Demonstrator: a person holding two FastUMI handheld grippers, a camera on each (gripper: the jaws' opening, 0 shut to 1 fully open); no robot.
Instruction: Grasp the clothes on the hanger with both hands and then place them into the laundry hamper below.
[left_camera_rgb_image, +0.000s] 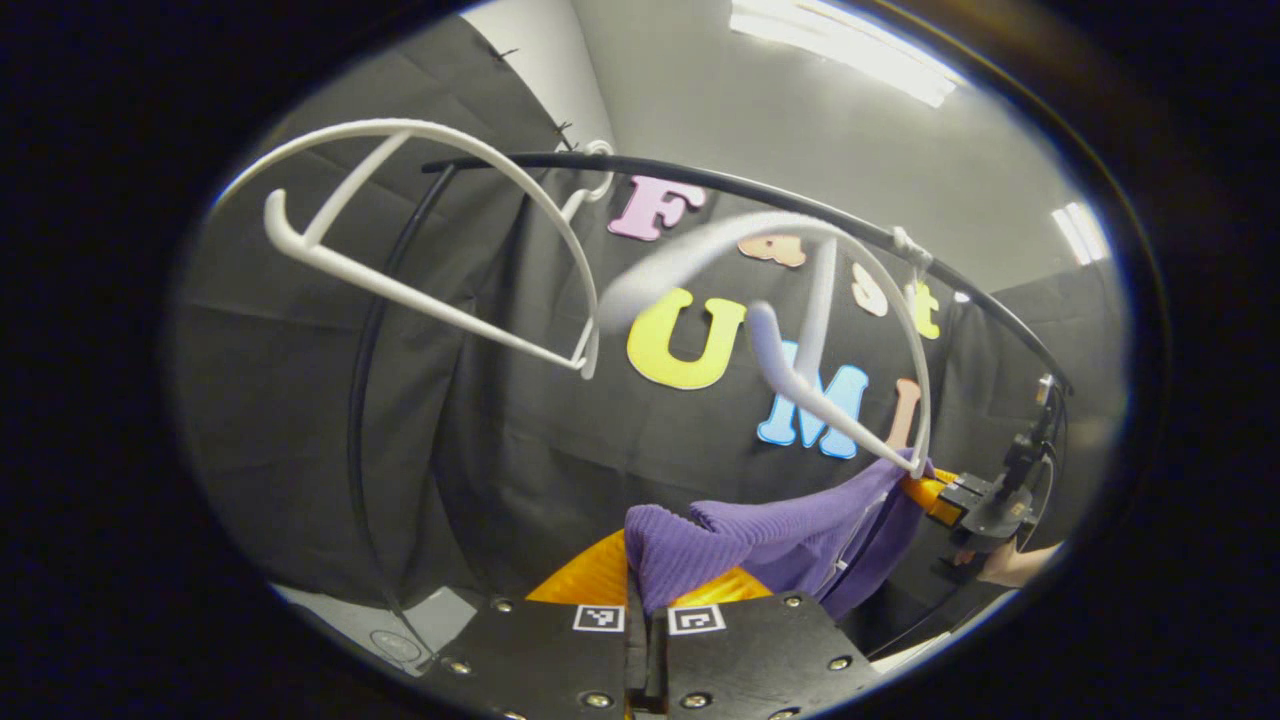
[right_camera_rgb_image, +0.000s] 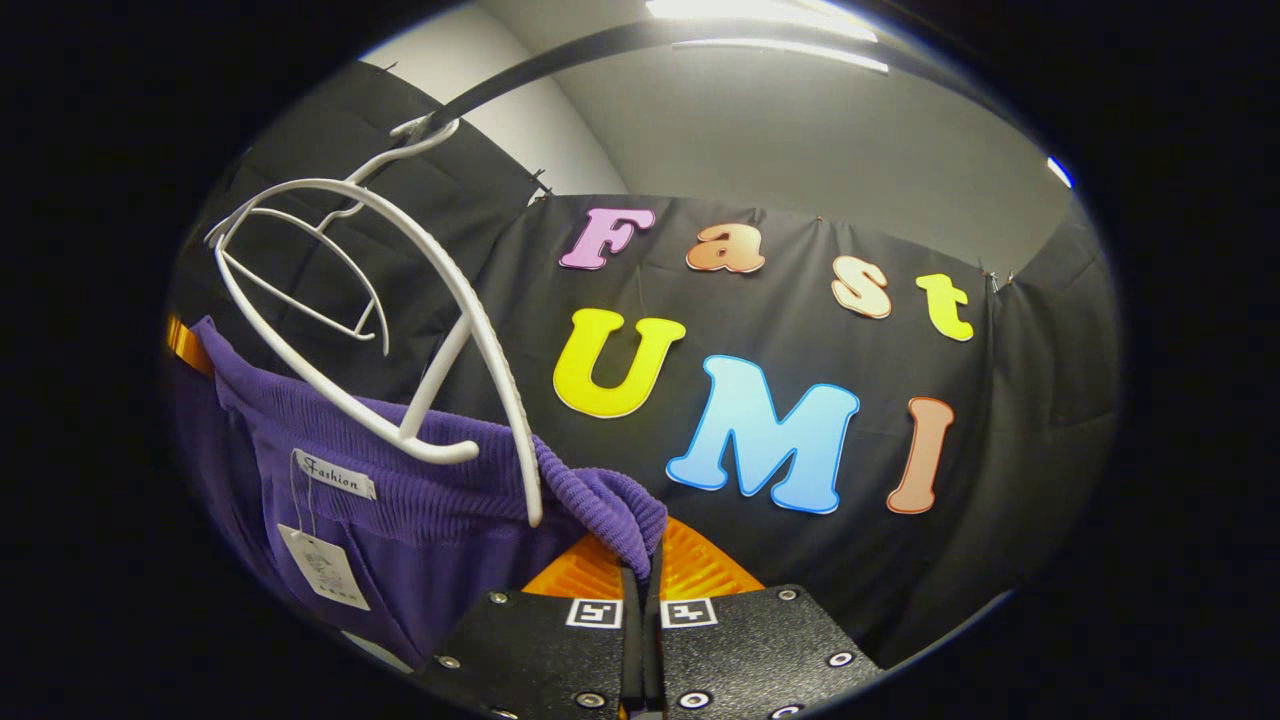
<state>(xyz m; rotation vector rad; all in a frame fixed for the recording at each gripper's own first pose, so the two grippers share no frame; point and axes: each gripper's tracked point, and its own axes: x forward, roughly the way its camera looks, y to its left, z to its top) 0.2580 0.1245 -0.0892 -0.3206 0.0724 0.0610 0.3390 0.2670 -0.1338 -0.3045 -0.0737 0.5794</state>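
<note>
A purple knitted garment (left_camera_rgb_image: 780, 540) stretches between both grippers below the black rail (left_camera_rgb_image: 700, 182). In the left gripper view my left gripper (left_camera_rgb_image: 646, 600) is shut on one end of it. The right gripper (left_camera_rgb_image: 940, 500) holds the far end, beside a hand (left_camera_rgb_image: 1010, 565). A blurred white hanger (left_camera_rgb_image: 650, 272) swings above, its right tip meeting the cloth. In the right gripper view my right gripper (right_camera_rgb_image: 640, 585) is shut on the garment's ribbed edge (right_camera_rgb_image: 600, 500), and the garment (right_camera_rgb_image: 430, 500) hangs away to the left. The white hanger (right_camera_rgb_image: 470, 300) crosses in front of it. One of the left gripper's fingers (right_camera_rgb_image: 185, 345) shows at the far left.
A second, bare white hanger (left_camera_rgb_image: 430, 300) hangs further along the rail, also seen behind the first hanger (right_camera_rgb_image: 300, 305). The rail (right_camera_rgb_image: 520, 68) curves overhead. A sewn label (right_camera_rgb_image: 335, 473) and a paper tag (right_camera_rgb_image: 322, 565) dangle from the garment. A black cloth wall stands close behind.
</note>
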